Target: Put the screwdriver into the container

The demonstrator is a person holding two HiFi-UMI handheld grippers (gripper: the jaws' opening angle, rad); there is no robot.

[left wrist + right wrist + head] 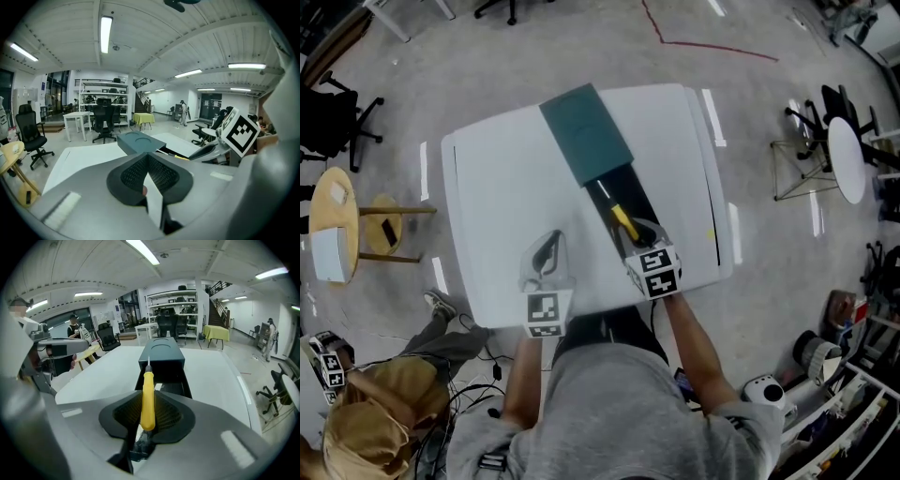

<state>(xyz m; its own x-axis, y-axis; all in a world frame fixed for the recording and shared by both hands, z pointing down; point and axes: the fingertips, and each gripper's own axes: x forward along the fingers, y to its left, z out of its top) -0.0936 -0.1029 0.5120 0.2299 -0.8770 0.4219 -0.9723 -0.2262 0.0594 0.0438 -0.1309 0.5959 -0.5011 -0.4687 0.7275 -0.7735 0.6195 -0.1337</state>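
Note:
A yellow-handled screwdriver (147,399) lies lengthwise between the pads of my right gripper (147,414), which is shut on it; its metal tip points away from me. In the head view the screwdriver (624,223) and right gripper (636,234) hang over the near end of a black drawer (623,199) pulled out of a dark teal container (586,131). The container (161,352) stands straight ahead in the right gripper view. My left gripper (547,255) hovers over the white table (497,187) left of the drawer. Its pads (161,176) meet with nothing between them, and the container (138,141) shows beyond.
A round wooden side table (333,225) and a black office chair (337,122) stand to the left. A person (366,422) crouches at the lower left near floor cables. A round white table (847,159) and equipment are on the right.

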